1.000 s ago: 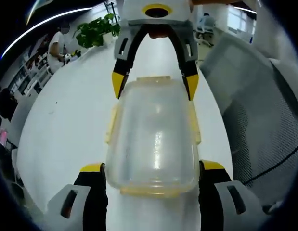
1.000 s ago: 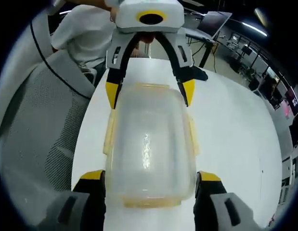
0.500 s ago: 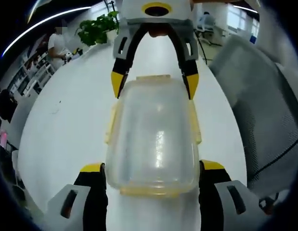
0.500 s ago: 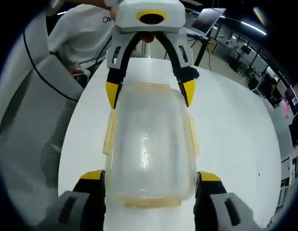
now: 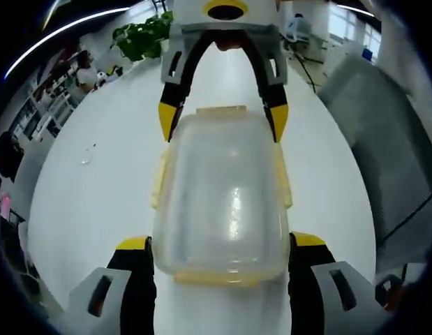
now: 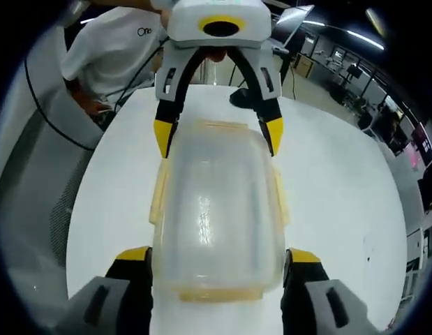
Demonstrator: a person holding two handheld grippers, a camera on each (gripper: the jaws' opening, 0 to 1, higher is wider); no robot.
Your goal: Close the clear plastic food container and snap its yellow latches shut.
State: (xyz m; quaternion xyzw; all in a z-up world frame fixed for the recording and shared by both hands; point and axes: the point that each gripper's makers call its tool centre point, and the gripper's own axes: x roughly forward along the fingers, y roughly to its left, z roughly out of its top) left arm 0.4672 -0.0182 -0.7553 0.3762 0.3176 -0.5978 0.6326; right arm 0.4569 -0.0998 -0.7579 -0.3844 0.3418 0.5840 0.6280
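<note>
The clear plastic container (image 5: 226,188) with its lid on lies lengthwise between both grippers, above the white table (image 5: 90,195). Yellow latches (image 5: 160,181) run along its sides and ends. In the left gripper view my left gripper (image 5: 220,242) is shut on the near end, and my right gripper (image 5: 223,116) clamps the far end from the top. The right gripper view mirrors this: the container (image 6: 212,202) sits in my right gripper (image 6: 218,254), with the left gripper (image 6: 218,131) on the far end. Whether the latches are snapped down is unclear.
A grey mesh chair (image 5: 390,139) stands by the table's right edge and a green plant (image 5: 142,38) at the far end. In the right gripper view a person in a white shirt (image 6: 118,49) sits beyond the table (image 6: 341,209), next to another mesh chair (image 6: 34,174).
The background has swung in both views, so both hands moved together with the container. The container sits the same way between the jaws and both grips are unchanged.
</note>
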